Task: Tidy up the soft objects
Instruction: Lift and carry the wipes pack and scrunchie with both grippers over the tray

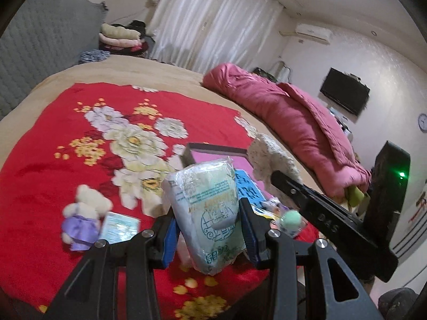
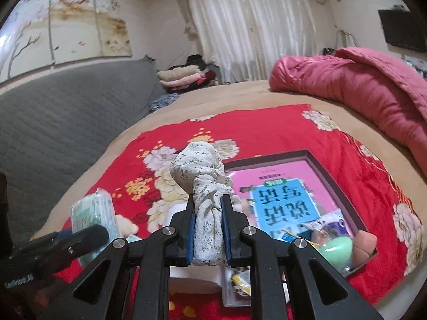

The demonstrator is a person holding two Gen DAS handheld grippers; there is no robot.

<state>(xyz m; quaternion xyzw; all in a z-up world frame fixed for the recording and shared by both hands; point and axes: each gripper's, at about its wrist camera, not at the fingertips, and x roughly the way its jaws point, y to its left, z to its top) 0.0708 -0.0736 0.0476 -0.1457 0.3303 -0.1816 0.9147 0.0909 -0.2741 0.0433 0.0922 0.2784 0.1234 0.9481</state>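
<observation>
We hold 2 soft things above the red floral blanket (image 1: 40, 160) on the bed. Our left gripper (image 1: 208, 229) is clamped on a pale green-and-white tissue pack (image 1: 205, 202), plastic-wrapped and upright; its print is too blurred to read. Our right gripper (image 2: 209, 229) is pinched tight on a knotted white cloth (image 2: 202, 176) speckled with tiny dark sprigs. Beneath lies a dark tray (image 2: 331, 176) holding a pink and blue book (image 2: 283, 202) with large characters, upside down.
</observation>
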